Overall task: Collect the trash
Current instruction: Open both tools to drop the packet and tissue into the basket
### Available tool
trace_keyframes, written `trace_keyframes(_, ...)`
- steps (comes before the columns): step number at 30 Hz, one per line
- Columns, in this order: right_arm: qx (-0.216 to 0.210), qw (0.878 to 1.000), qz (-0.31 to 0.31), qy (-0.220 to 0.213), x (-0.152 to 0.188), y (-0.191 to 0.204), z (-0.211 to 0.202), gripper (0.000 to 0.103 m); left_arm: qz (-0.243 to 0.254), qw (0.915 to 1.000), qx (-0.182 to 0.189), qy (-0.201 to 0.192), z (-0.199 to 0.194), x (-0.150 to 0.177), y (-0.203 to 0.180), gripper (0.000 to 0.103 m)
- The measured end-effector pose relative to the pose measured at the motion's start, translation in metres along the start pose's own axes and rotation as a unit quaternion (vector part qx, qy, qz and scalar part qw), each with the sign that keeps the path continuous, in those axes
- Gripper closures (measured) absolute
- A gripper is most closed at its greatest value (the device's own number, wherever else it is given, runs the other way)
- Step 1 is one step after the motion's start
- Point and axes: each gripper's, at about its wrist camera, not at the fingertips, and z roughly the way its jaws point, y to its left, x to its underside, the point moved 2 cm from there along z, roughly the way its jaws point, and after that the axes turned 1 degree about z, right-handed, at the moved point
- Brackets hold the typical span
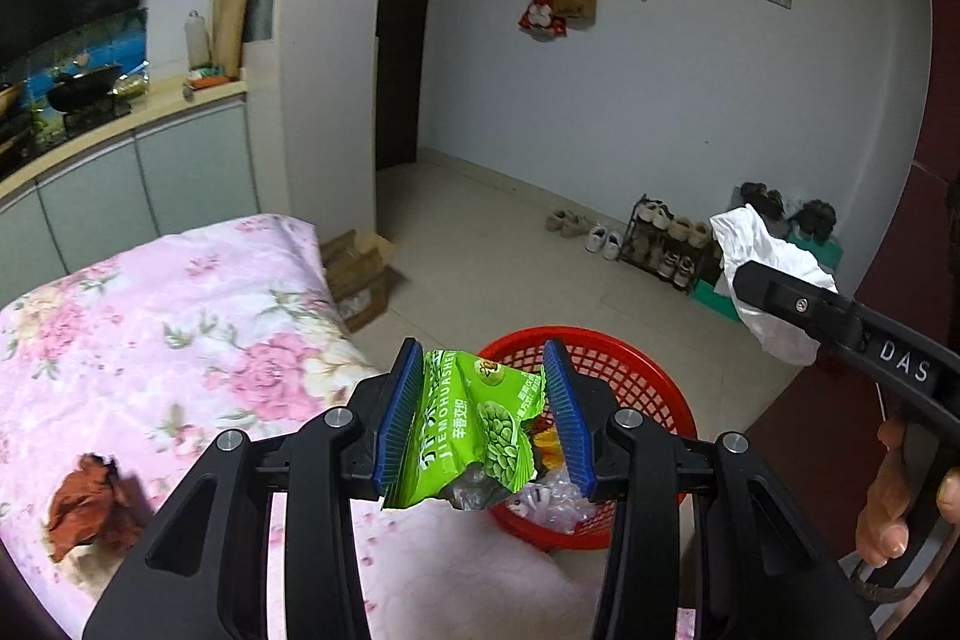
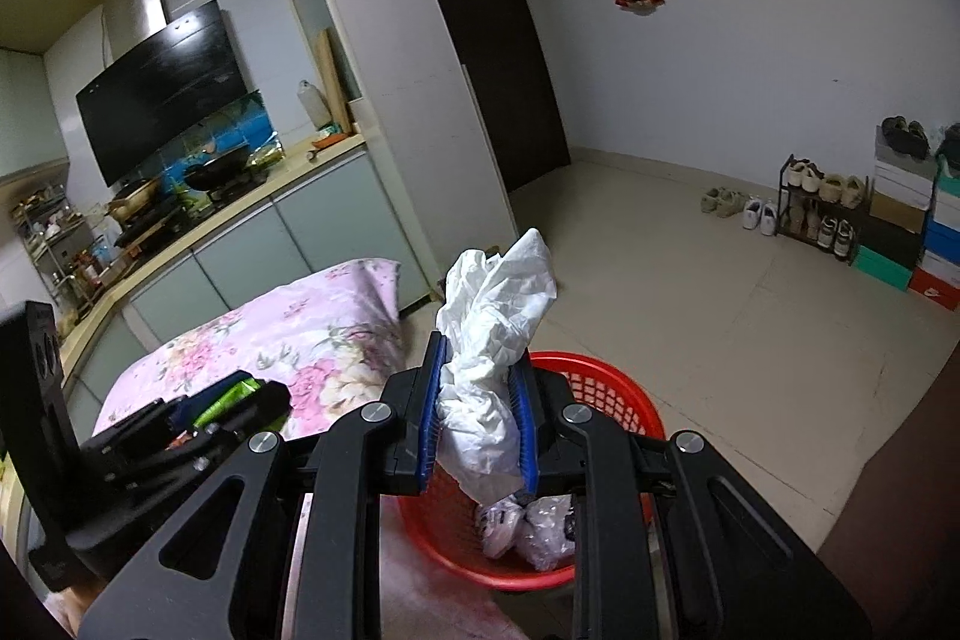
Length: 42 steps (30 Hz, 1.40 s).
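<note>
My left gripper (image 1: 485,361) is shut on a crumpled green snack wrapper (image 1: 474,430), held over the near rim of a red mesh basket (image 1: 624,352) on the floor. In the right wrist view my right gripper (image 2: 482,349) is shut on a wad of white crumpled paper (image 2: 495,322) above the same red basket (image 2: 600,382). The basket holds clear plastic and white scraps (image 2: 534,523). The right gripper with its white paper (image 1: 762,256) also shows at the right of the left wrist view, a hand (image 1: 888,514) on its handle. A crumpled red-brown scrap (image 1: 90,502) lies on the floral quilt.
A pink floral quilt (image 1: 180,328) covers the bed at the left, beside the basket. An open cardboard box (image 1: 360,274) stands on the floor behind it. A shoe rack (image 2: 822,208) and stacked shoe boxes (image 2: 918,232) line the far wall. Kitchen counter (image 2: 240,214) at the left.
</note>
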Motion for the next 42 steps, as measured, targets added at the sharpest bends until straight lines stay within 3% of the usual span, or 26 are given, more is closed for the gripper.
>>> trace_keyframes(13, 0.030, 0.998, 0.038, 0.039, 0.008, -0.032, 0.032, 0.082, 0.004, 0.9991, 0.030, 0.029, 0.056, 0.005, -0.023, 0.063)
trace_keyframes(21, 0.012, 0.993, 0.068, 0.091, 0.025, -0.042, 0.065, 0.080, 0.005, 0.9974, 0.035, 0.064, 0.087, 0.019, -0.028, 0.063)
trace_keyframes(26, 0.005, 0.989, 0.098, 0.115, 0.034, -0.051, 0.077, 0.058, 0.006, 0.9965, 0.037, 0.075, 0.094, 0.026, -0.031, 0.061)
trace_keyframes(30, 0.001, 0.985, 0.130, 0.112, 0.033, -0.059, 0.076, 0.041, 0.004, 0.9967, 0.035, 0.073, 0.095, 0.026, -0.030, 0.049)
trace_keyframes(34, -0.002, 0.984, 0.144, 0.108, 0.030, -0.064, 0.070, 0.040, -0.002, 0.9974, 0.028, 0.066, 0.091, 0.024, -0.029, 0.031)
trace_keyframes(42, 0.017, 0.991, 0.115, 0.069, 0.015, -0.053, 0.047, 0.040, -0.017, 0.9991, 0.017, 0.034, 0.059, 0.011, -0.016, 0.020)
